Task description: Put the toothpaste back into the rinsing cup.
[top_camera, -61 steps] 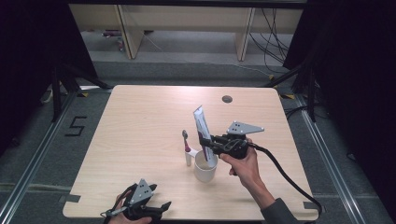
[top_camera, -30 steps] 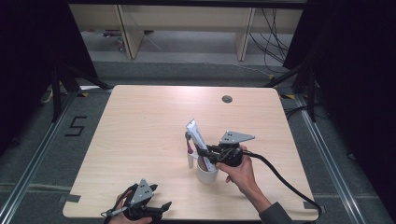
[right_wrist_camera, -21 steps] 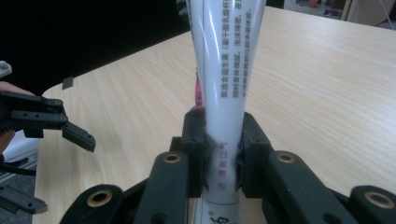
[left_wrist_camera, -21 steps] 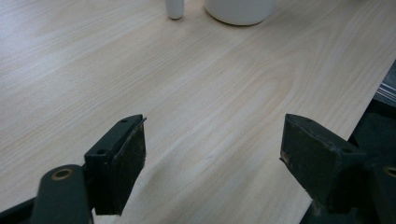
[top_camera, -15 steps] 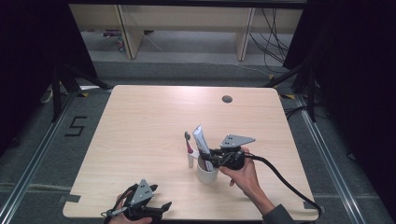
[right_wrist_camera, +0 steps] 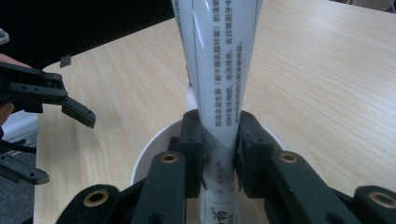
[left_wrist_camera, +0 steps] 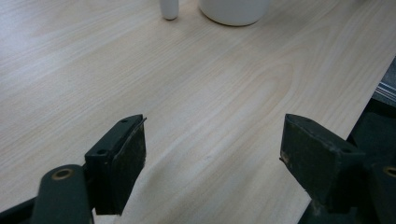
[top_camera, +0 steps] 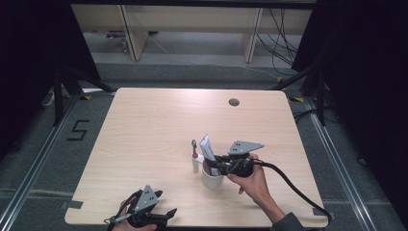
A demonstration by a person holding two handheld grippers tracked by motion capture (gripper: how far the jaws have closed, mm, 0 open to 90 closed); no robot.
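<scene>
Right gripper point(right_wrist_camera: 218, 140) fingers clamp the toothpaste tube point(right_wrist_camera: 224, 70), its lower end inside the white cup point(top_camera: 211, 179). Left gripper point(left_wrist_camera: 212, 154) fingers wide, over bare worktop point(top_camera: 144, 130).

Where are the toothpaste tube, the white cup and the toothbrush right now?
toothpaste tube point(right_wrist_camera: 224, 70): right gripper view, on its printed side.
white cup point(top_camera: 211, 181): high view, on its outer wall.
toothbrush point(top_camera: 194, 155): high view, on its upright handle beside the cup.

Black hand-held gripper point(top_camera: 222, 165), grey three-cornered plate, brass-ringed screw holes, thick black cable, grey sleeve
</scene>
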